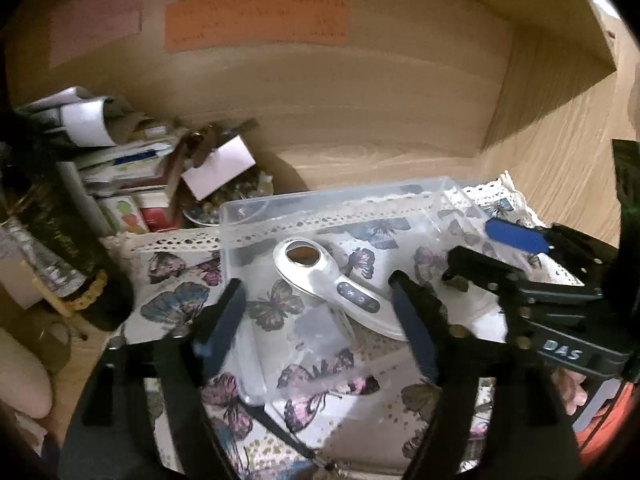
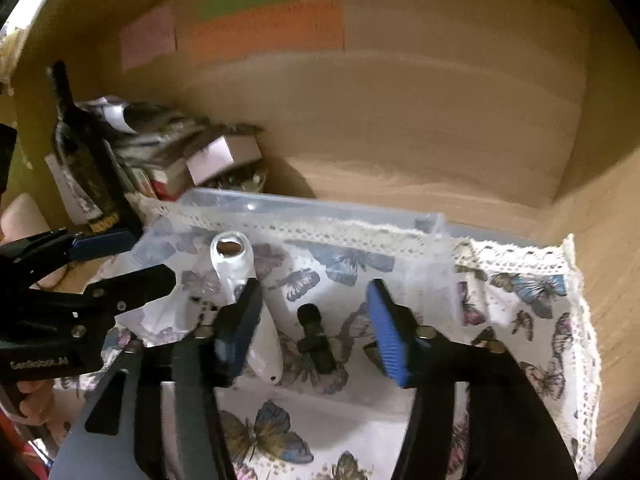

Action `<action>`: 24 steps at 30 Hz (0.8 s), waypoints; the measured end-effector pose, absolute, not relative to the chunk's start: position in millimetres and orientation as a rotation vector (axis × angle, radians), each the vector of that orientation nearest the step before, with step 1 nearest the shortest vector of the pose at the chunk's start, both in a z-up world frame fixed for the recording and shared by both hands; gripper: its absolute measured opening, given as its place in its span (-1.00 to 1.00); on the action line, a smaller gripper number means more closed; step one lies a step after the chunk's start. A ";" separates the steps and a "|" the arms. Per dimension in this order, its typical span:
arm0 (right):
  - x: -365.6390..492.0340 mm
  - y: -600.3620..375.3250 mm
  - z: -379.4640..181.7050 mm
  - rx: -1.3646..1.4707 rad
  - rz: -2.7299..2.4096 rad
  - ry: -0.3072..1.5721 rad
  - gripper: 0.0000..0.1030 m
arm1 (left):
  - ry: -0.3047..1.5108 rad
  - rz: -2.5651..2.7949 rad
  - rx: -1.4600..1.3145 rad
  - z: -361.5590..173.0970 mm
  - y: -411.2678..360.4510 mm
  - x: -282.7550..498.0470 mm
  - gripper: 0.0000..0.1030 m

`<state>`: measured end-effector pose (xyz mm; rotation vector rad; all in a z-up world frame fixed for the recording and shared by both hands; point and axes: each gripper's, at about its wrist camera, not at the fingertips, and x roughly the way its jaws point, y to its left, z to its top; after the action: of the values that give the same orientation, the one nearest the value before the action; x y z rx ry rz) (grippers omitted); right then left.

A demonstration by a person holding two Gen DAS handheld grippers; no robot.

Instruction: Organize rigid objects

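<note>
Both your left gripper (image 1: pixel 316 316) and right gripper (image 2: pixel 314 328) gape empty over the clear bin (image 2: pixel 312 210); descending carelessly risks a finger snagging its wall.

dim wooden alcove (image 1: pixel 360 112), coloured paper notes (image 1: pixel 256 20) on its back wall.

The right gripper (image 2: pixel 312 332) stood open over the clear box (image 2: pixel 320 208), above a black tool (image 2: pixel 316 340) and white device (image 2: pixel 240 272).
</note>
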<state>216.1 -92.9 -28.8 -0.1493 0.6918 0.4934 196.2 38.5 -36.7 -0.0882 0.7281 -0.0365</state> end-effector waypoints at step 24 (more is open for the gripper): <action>110.5 -166.8 -82.8 -0.077 0.443 0.766 0.38 | 0.983 -0.082 -0.160 -125.3 -7.3 114.8 0.75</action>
<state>110.5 -166.8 -82.8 -0.0774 0.7661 0.4426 114.8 -7.3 -125.3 -0.1595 0.9826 -0.0822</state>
